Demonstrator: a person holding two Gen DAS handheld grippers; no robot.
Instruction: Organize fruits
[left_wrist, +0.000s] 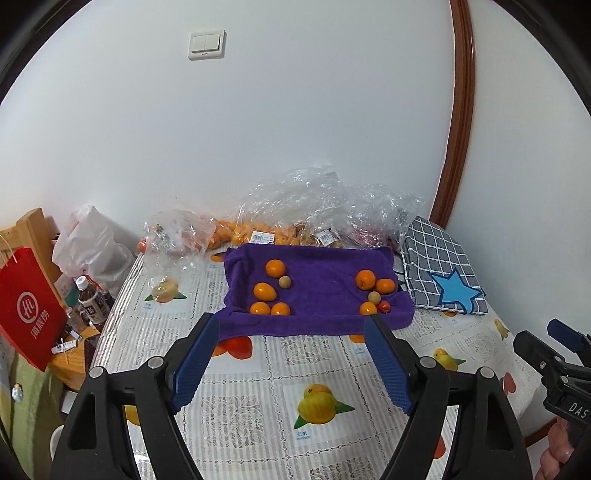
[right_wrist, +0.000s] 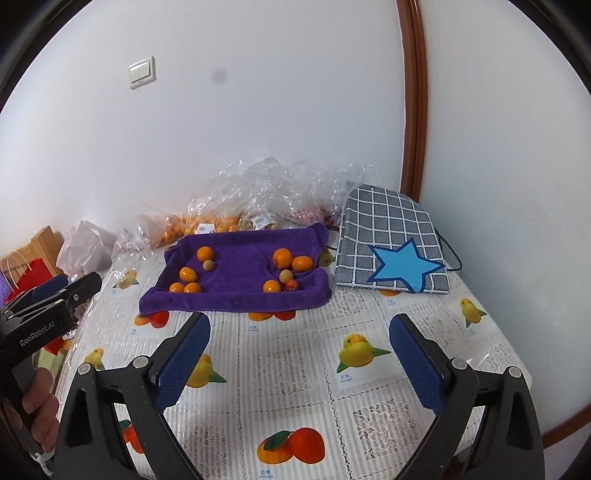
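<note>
Both grippers, left gripper (left_wrist: 291, 325) and right gripper (right_wrist: 300, 325): black frames, ribbed blue pads (left_wrist: 194, 365), silver pivot screws. "GenRobot.AI" lettering is printed on the left body. Bare skin is seen at both handles.

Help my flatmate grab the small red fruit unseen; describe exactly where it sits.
Find the purple towel on the table. In its right-hand fruit cluster, the small red fruit lies nearest the front edge, beside an orange. It is the only red one there.

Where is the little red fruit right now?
The red fruit lies on the purple towel, near its front right corner, beside an orange.
</note>
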